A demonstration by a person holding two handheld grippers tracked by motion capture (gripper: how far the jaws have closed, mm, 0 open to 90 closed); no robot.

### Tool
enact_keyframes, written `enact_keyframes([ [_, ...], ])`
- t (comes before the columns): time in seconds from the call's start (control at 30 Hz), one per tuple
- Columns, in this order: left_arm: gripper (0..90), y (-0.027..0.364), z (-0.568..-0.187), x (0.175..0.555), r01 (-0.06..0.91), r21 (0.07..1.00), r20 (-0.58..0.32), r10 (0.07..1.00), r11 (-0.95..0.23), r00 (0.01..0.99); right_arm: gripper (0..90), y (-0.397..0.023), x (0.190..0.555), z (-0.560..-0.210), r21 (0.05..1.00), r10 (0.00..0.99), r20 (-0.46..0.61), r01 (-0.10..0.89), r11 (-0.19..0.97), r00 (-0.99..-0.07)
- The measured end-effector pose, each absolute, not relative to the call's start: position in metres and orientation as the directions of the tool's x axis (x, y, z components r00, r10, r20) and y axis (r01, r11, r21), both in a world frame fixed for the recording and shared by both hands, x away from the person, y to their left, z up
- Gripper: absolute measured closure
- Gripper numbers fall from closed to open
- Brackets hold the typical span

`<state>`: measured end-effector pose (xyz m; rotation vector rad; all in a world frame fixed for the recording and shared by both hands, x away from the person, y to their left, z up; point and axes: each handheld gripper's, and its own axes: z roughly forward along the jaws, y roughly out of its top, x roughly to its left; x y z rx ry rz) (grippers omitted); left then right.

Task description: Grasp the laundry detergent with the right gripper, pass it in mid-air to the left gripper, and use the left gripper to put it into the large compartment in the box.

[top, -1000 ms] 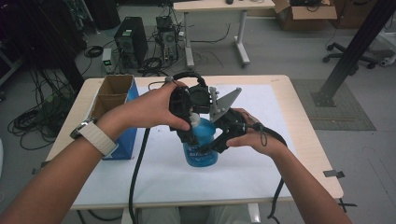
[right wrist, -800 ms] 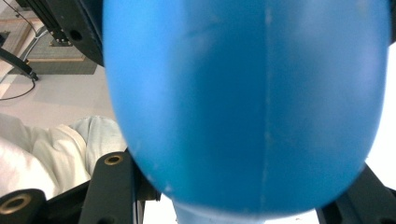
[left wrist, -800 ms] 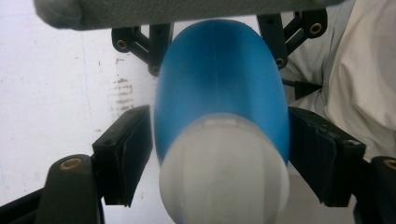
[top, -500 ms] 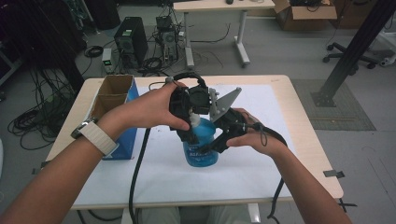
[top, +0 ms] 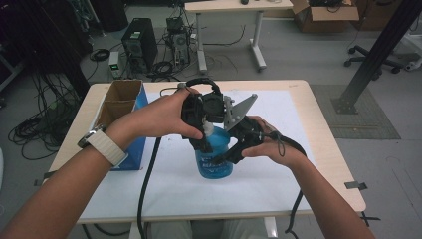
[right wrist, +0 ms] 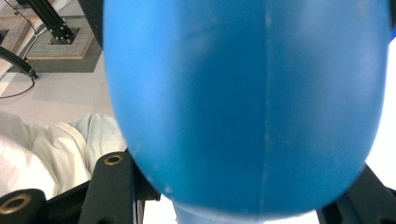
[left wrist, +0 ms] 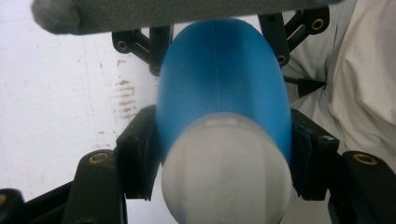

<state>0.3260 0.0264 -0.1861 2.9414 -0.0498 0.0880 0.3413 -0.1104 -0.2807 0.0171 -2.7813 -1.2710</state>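
Right tool [top: 225, 160] clamps the blue bottle [top: 215, 158] mid-tabletop, my left tool [top: 205, 143] has just closed on its white cap [left wrist: 224, 172]; next: twist it off.

Blue bottle [top: 215, 158] stands mid-table on the white mat [top: 278, 179], boxed in by the left gripper [top: 203, 130] at its top and the right gripper [top: 230, 155] at its side. Cardboard box [top: 119, 107] blocks the table's left edge. Right half of the mat and the strip behind the bottle are free for passing.
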Motion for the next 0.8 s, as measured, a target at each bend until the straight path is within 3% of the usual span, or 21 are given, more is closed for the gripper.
enact_keyframes([
  [0.8,37.9,0.0271,-0.1841,0.3262,-0.021,0.196,0.077,-0.006,-0.98,0.997,41.9,-0.1106,0.3414,-0.2835,0.776,-0.023,0.059,0.031,0.63,-0.998],
])
